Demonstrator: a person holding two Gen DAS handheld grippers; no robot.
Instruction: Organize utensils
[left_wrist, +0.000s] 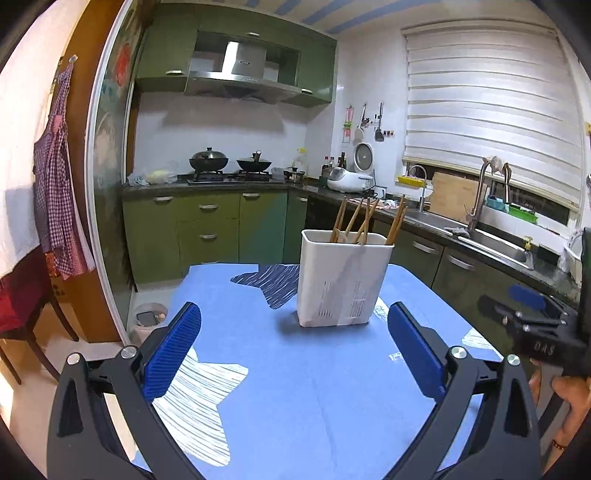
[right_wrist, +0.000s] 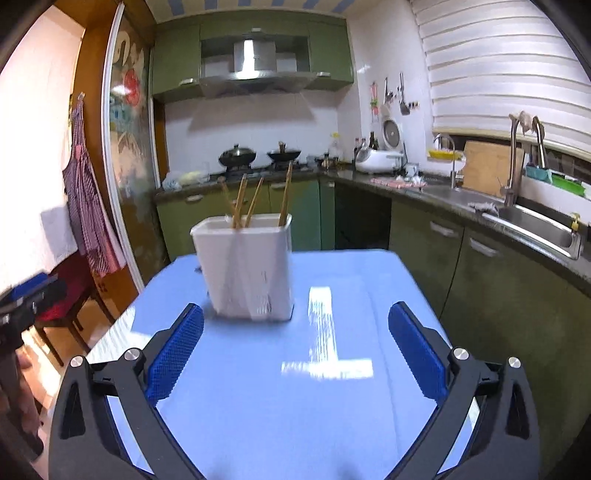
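Observation:
A white plastic utensil holder (left_wrist: 341, 278) stands upright on the blue table (left_wrist: 295, 387). Several wooden chopsticks (left_wrist: 364, 221) stick up out of it. The holder also shows in the right wrist view (right_wrist: 247, 269), with the chopsticks (right_wrist: 255, 201) leaning in it. My left gripper (left_wrist: 293, 317) is open and empty, a short way in front of the holder. My right gripper (right_wrist: 295, 319) is open and empty, with the holder ahead and to its left. The right gripper's body shows at the right edge of the left wrist view (left_wrist: 543, 325).
The table wears a blue cloth with white and dark star patterns (left_wrist: 199, 398). Green kitchen cabinets (left_wrist: 221, 229), a stove with woks (left_wrist: 229, 162), a rice cooker (left_wrist: 351, 177) and a sink (left_wrist: 491, 240) line the far counter. A chair (right_wrist: 70, 295) stands left of the table.

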